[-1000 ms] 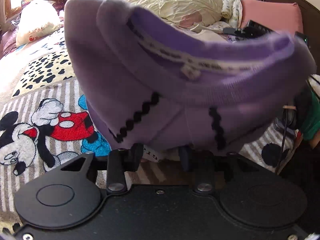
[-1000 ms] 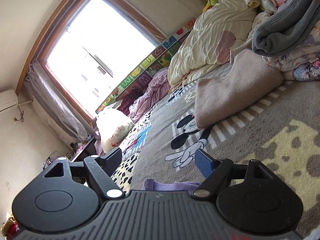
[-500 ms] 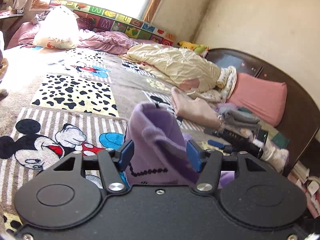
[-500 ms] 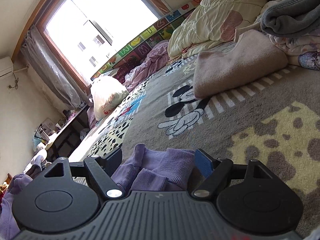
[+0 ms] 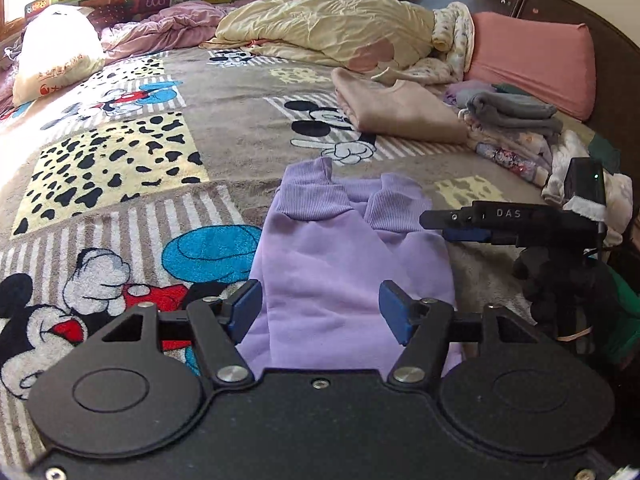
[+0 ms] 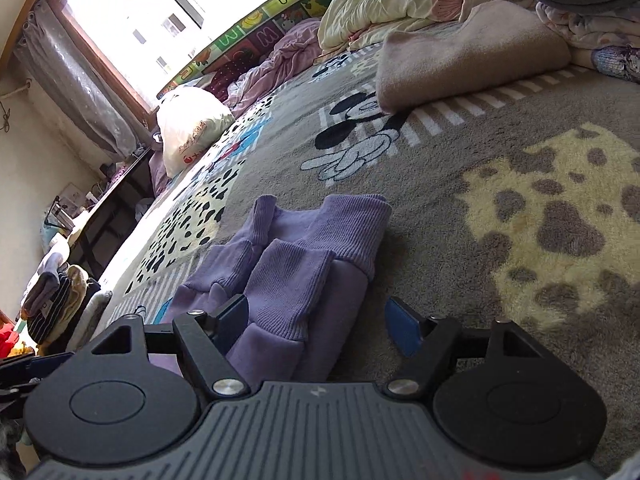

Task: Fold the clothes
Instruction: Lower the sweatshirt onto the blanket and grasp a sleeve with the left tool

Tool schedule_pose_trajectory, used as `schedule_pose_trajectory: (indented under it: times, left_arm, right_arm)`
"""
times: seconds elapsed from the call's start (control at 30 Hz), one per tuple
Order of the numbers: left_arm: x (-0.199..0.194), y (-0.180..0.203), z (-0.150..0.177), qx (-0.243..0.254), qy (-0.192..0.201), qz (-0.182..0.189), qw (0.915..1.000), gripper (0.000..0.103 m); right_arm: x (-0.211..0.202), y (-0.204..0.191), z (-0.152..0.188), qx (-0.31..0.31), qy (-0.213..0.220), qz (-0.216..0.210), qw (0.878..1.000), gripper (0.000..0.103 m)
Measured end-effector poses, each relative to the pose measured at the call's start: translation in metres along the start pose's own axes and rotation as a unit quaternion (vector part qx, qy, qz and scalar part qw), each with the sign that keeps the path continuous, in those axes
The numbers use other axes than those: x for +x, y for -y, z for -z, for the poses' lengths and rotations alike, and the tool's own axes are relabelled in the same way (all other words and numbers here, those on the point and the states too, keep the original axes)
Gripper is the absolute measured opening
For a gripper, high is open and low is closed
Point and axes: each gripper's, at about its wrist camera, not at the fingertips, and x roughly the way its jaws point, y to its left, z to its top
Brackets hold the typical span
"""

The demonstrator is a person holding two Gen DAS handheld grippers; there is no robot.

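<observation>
Sweater: purple sweater (image 5: 344, 264) lies folded on the cartoon blanket (image 5: 120, 160), ribbed cuffs (image 5: 316, 196) at its far end.
Left gripper: left gripper (image 5: 322, 310) low over the sweater's near end; fingers apart, cloth showing between them, nothing clamped.
Right gripper: right gripper (image 6: 320, 320) at the sweater's right edge; fingers apart, left pad against a cuff, right pad (image 6: 404, 330) over bare blanket.
Beyond the sweater: folded beige garment (image 5: 396, 112), well apart, nothing between.
Right of the beige garment: stack of folded clothes (image 5: 516, 128), then a pink pillow (image 5: 528, 60) at the dark headboard.
Behind the beige garment: cream quilt (image 5: 332, 28), bunched up.
Far left of the sweater: white bag (image 5: 56, 52) near the window side.
Obstruction: blanket around the sweater lies bare.
</observation>
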Motion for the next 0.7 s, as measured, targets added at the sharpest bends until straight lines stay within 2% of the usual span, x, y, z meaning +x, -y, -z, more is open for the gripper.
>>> schedule_pose_trajectory:
  times: [0.13,0.17,0.2,0.23,0.27,0.3,0.4,0.47,0.5,0.57,0.63,0.67,0.7]
  left_arm:
    - [0.053,0.003,0.002,0.007,-0.064,-0.002,0.9980,0.069]
    - [0.059,0.002,0.006,0.007,-0.066,-0.003,0.9978,0.068]
    - [0.061,0.001,0.009,0.013,-0.061,-0.009,0.9980,0.053]
    - [0.059,0.002,0.011,0.021,-0.057,-0.010,0.9981,0.045]
    - [0.057,0.002,0.013,0.030,-0.052,-0.011,0.9981,0.027]
    - [0.054,0.002,0.013,0.033,-0.047,-0.012,0.9983,0.016]
    - [0.034,-0.013,0.015,-0.004,-0.014,-0.033,0.9994,0.010]
    - [0.017,-0.032,0.017,-0.054,0.019,-0.052,0.9970,0.010]
    - [0.008,-0.044,0.019,-0.083,0.030,-0.055,0.9945,0.010]
    - [-0.005,-0.067,0.024,-0.127,0.042,-0.054,0.9896,0.010]
    - [-0.008,-0.084,0.027,-0.148,0.046,-0.063,0.9859,0.011]
    - [-0.010,-0.094,0.027,-0.163,0.045,-0.068,0.9833,0.016]
    - [-0.013,-0.104,0.026,-0.183,0.049,-0.079,0.9788,0.023]
  right_arm:
    - [0.013,-0.004,0.002,-0.007,-0.010,-0.025,1.000,0.054]
    - [0.017,-0.007,0.001,-0.012,-0.008,-0.033,0.999,0.041]
    - [0.021,-0.010,0.000,-0.018,-0.007,-0.041,0.999,0.036]
    - [0.026,-0.012,-0.002,-0.020,-0.011,-0.053,0.998,0.034]
    - [0.029,-0.016,-0.005,-0.023,-0.012,-0.060,0.998,0.031]
    - [0.032,-0.019,-0.006,-0.026,-0.010,-0.065,0.997,0.030]
    - [0.037,-0.035,-0.013,-0.046,-0.002,-0.063,0.997,0.028]
    - [0.031,-0.031,-0.014,-0.047,0.016,-0.020,0.999,0.027]
    - [0.026,-0.023,-0.015,-0.040,0.023,0.001,0.999,0.023]
    - [0.015,-0.005,-0.018,-0.025,0.038,0.042,0.998,0.023]
    - [0.008,0.009,-0.019,-0.001,0.044,0.046,0.998,0.036]
    - [0.006,0.014,-0.019,0.017,0.037,0.034,0.999,0.056]
    - [0.003,0.016,-0.017,0.038,0.032,0.014,0.999,0.070]
